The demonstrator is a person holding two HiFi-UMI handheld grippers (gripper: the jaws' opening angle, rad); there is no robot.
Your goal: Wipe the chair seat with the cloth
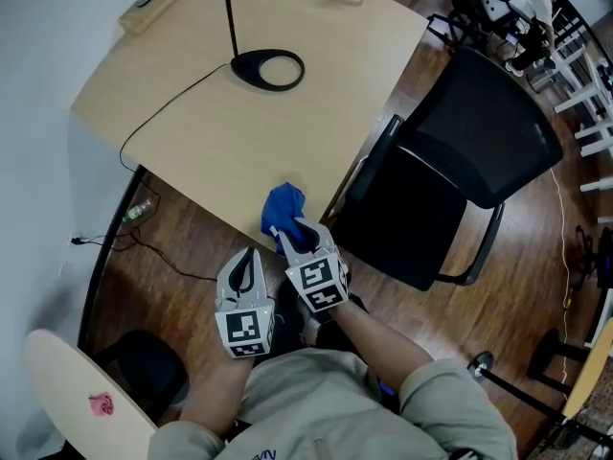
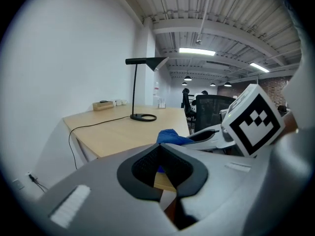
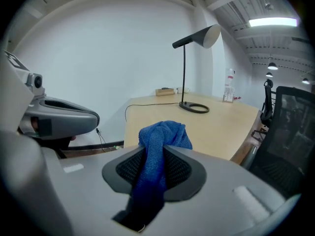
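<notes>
The right gripper (image 1: 295,236) is clamping the blue cloth (image 1: 283,205), which is bunching above its jaws at lower centre of the head view, over the table (image 1: 211,132) edge. The left gripper (image 1: 247,259) is sitting just left of it, jaws pressed together on nothing. The black chair seat (image 1: 407,214) is standing right of centre, apart from the cloth.

Your cloth (image 1: 284,206) reads bright blue, with a knitted texture. Your right gripper (image 1: 292,233) and left gripper (image 1: 249,255) are pale grey, black inside the jaws, each patterned on top with black-and-white squares. The chair (image 1: 450,151) is solid black, the table (image 1: 239,132) light blond wood, the lamp (image 1: 267,69) black, and the floor (image 1: 192,247) dark brown planks.
</notes>
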